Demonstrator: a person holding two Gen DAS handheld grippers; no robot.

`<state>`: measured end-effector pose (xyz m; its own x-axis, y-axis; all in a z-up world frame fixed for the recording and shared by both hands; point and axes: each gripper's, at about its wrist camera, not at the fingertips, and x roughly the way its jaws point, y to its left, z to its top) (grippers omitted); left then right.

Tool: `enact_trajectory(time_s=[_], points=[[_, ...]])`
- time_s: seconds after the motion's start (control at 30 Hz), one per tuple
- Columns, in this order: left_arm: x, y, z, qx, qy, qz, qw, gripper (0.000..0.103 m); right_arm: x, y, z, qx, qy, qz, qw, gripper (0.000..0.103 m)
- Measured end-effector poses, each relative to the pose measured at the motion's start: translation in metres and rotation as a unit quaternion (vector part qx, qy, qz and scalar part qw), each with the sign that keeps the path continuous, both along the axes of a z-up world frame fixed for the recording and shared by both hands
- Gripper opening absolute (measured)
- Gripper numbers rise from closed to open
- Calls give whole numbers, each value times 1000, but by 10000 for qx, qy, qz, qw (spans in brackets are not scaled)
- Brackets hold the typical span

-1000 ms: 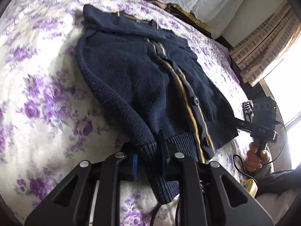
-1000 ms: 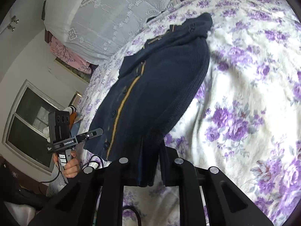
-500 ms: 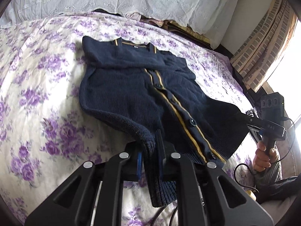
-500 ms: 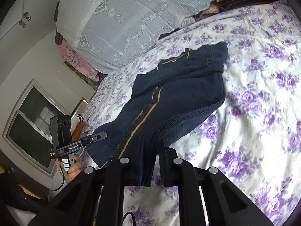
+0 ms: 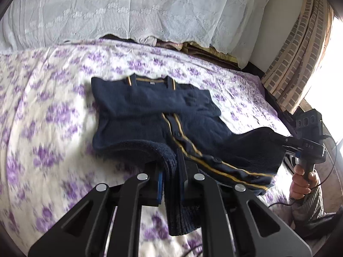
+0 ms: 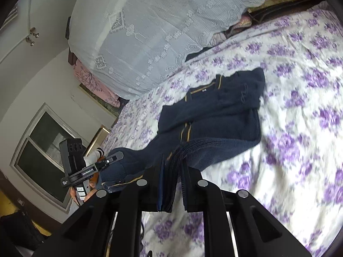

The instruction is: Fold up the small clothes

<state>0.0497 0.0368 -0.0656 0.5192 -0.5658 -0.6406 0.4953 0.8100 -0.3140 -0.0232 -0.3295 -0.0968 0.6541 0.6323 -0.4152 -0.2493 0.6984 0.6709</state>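
A small navy knit cardigan (image 5: 137, 115) with yellow placket stripes lies on the flowered bedspread (image 5: 42, 111), collar toward the headboard, sleeves folded across the chest. Its ribbed bottom hem hangs lifted off the bed. My left gripper (image 5: 171, 171) is shut on one hem corner, the rib drooping below its pads. In the right wrist view the cardigan (image 6: 214, 115) runs up from my right gripper (image 6: 172, 171), which is shut on the other hem corner. Each view shows the opposite gripper at the far hem corner, held by a hand (image 5: 302, 182).
A white lace cover (image 5: 139, 10) drapes over the bedding stack at the head of the bed. Striped curtains (image 5: 300, 53) and a bright window are on the right of the left view. A dark window (image 6: 42, 154) and white wall are on the left of the right view.
Both grippers have risen with the hem, lifting the cardigan's lower half off the bed. The collar end stays flat. More of the headboard and lace cover has come into view.
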Motion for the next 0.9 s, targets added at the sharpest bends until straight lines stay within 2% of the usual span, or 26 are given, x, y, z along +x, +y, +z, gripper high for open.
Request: enact_trajectory(time_s=[0.5,0.9], points=[[56,-14,23,254,-254,323,9988,9,67,-6,25,5,-105,-215,9997,14],[102,-24,24,334,-270,562,9975,9,120,-10,23,200,-97,-460,9987,14]])
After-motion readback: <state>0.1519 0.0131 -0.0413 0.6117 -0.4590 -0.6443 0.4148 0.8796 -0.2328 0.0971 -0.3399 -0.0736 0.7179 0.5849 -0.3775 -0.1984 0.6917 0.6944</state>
